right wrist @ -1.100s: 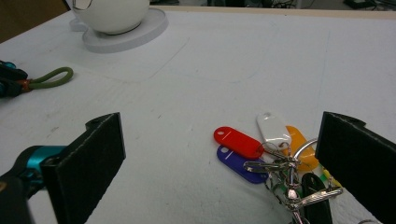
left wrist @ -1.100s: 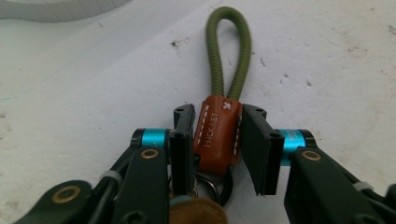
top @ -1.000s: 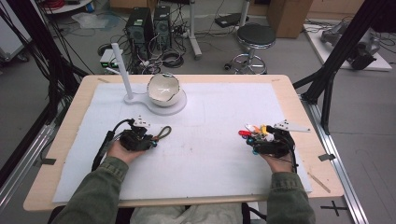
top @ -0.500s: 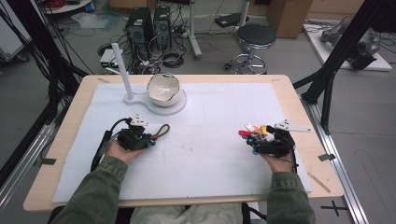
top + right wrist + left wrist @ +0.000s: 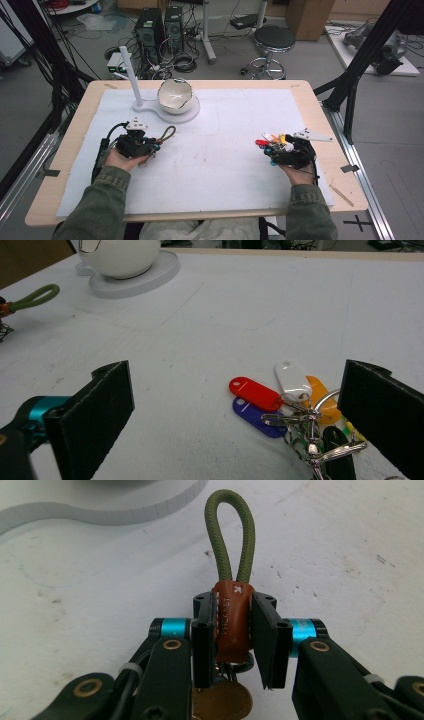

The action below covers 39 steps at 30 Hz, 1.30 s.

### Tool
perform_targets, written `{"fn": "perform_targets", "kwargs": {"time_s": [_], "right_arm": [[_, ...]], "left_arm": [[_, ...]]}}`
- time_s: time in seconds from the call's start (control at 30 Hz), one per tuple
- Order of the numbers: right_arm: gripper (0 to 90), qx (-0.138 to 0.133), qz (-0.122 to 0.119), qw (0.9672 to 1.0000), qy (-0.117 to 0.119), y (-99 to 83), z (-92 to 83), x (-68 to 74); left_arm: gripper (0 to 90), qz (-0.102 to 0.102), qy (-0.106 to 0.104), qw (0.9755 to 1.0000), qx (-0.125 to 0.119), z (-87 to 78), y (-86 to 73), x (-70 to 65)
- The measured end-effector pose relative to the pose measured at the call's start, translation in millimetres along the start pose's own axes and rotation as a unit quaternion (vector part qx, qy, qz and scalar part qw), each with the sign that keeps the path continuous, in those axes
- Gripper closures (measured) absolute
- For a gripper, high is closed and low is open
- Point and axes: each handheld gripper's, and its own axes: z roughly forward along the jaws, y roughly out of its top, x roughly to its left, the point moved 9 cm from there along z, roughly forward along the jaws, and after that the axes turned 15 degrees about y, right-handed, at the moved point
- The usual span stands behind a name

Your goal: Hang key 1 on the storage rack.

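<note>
Left tool clamped on brown leather keychain tab, green cord loop projecting over white worktop. Right tool spread wide around tagged key bunch. Risk: narrow tab slipping sideways from pads.

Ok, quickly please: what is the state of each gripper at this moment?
Left gripper: closed on the brown leather tab of the green cord loop.
Right gripper: open, holding nothing; the key tags lie between its jaws.
</note>
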Motion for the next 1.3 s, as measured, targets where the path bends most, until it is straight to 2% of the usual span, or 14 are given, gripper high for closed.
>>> {"fn": "perform_targets", "kwargs": {"time_s": [0.07,0.1,0.13,0.33,0.57,0.67,0.83,1.03,1.13,1.3], "right_arm": [[0.8,0.0,-0.001,1.0,-0.001,0.1,-0.2,0.0],[0.8,0.0,-0.001,1.0,-0.001,0.1,-0.2,0.0],[0.8,0.0,-0.002,1.0,-0.001,0.1,-0.5,0.0],[0.8,0.001,-0.003,1.0,-0.002,-0.3,0.3,0.1],[0.8,0.003,-0.001,1.0,-0.003,-0.9,0.5,0.8],[0.8,0.003,-0.002,1.0,-0.003,-0.8,0.6,0.4],[0.8,0.003,-0.002,1.0,-0.002,-0.9,0.5,0.5],[0.8,0.003,-0.001,1.0,-0.003,-1.0,0.6,0.6],[0.8,0.004,-0.002,1.0,-0.002,-1.1,0.9,0.7],[0.8,0.004,-0.002,1.0,-0.002,-1.2,1.0,0.7]], "left_arm": [[72.1,-0.008,0.009,0.9999,-0.008,-8.5,1.6,12.8],[72.1,-0.008,0.009,0.9999,-0.008,-8.5,1.6,12.8],[72.1,-0.023,0.014,0.9995,-0.015,-14.0,2.2,21.2],[72.1,-0.036,0.025,0.9988,-0.024,-24.5,-0.2,35.4],[72.1,-0.056,0.022,0.9975,-0.037,-35.5,1.1,44.9],[72.1,-0.066,0.027,0.9967,-0.04,-38.9,1.8,51.4],[72.1,-0.07,0.026,0.9964,-0.04,-43.1,4.5,57.7],[72.1,-0.072,0.032,0.9957,-0.05,-52.4,15.4,65.8],[72.1,-0.079,0.033,0.9948,-0.056,-55.4,20.5,70.0],[72.2,-0.083,0.034,0.9944,-0.056,-58.0,26.3,76.2]]}}
